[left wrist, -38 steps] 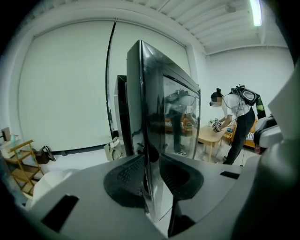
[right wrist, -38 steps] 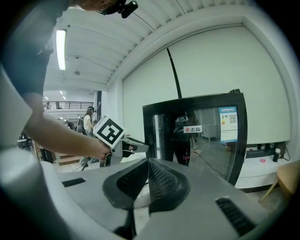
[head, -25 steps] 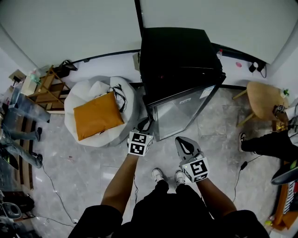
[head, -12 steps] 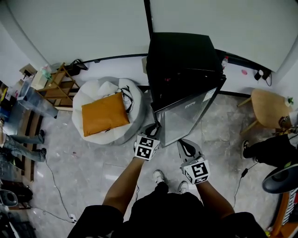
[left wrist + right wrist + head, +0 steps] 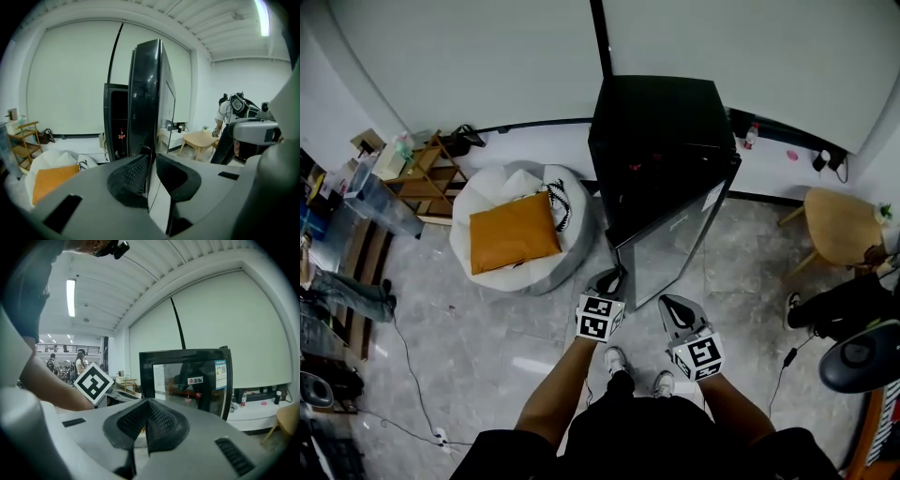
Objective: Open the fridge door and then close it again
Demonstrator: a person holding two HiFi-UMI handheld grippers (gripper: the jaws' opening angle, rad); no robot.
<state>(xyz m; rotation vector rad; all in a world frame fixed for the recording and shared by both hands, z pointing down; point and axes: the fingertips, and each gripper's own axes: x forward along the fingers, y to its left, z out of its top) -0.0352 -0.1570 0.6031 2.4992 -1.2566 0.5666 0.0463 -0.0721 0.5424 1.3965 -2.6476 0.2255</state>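
The black fridge (image 5: 661,141) stands against the wall, its glass door (image 5: 670,253) swung partly open towards me. My left gripper (image 5: 609,278) is at the door's free edge. In the left gripper view the door edge (image 5: 145,93) runs straight between the pads of the left gripper (image 5: 151,164), whose jaws have just been closing and now press on it. My right gripper (image 5: 675,307) hangs in front of the door glass, apart from it. The right gripper (image 5: 147,416) has its pads together with nothing between them, and the door (image 5: 187,380) lies beyond.
A white beanbag with an orange cushion (image 5: 514,232) lies left of the fridge, a wooden rack (image 5: 417,173) beyond it. A round wooden table (image 5: 844,225), a person (image 5: 839,305) and a fan (image 5: 862,356) are at the right. A bottle (image 5: 121,136) stands inside the fridge.
Both grippers have drawn back towards me. The left one has brought the door's free edge along, so the door stands a little wider.
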